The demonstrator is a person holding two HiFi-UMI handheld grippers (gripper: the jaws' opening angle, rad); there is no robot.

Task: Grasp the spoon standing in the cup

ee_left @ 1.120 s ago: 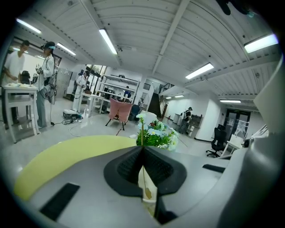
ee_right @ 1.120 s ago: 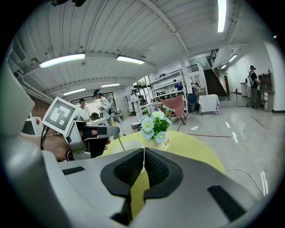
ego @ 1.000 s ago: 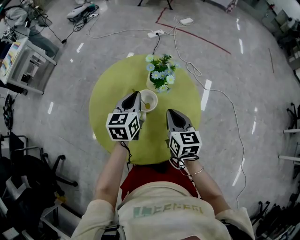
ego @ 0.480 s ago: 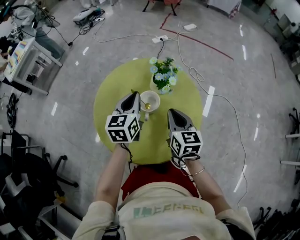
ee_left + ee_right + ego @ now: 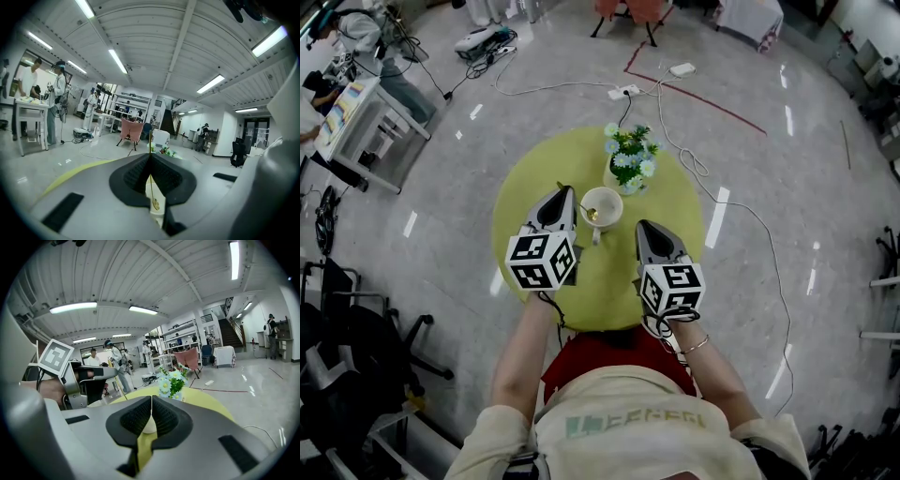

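The surface (image 5: 520, 202) is a round top in a flat, matte yellow-green, standing on a glossy pale grey floor (image 5: 787, 187) that mirrors the ceiling lights. On the surface sits a white cup (image 5: 614, 208), smooth and round-rimmed with a small handle on the near side. In the cup stands the spoon (image 5: 592, 215), slim and gold-coloured with a small oval bowl down inside the cup. Its thin straight stem leans up and to the left over the rim.

The left gripper (image 5: 566, 191) has grey moulded jaws with black ribbed pads. In the left gripper view the jaws are pressed together on the spoon's stem, whose tip pokes up above them. The right gripper (image 5: 640, 226), of the same build, hovers just right of the cup. Its jaws meet pad to pad with nothing between them.

Behind the cup stands a bunch of flowers (image 5: 628, 155), small pale blue and white daisy heads among green leaves.

Each gripper carries a white cube printed with black square marker patterns, not letters. The person's cream shirt (image 5: 628, 412) bears a faded green print too blurred to read.
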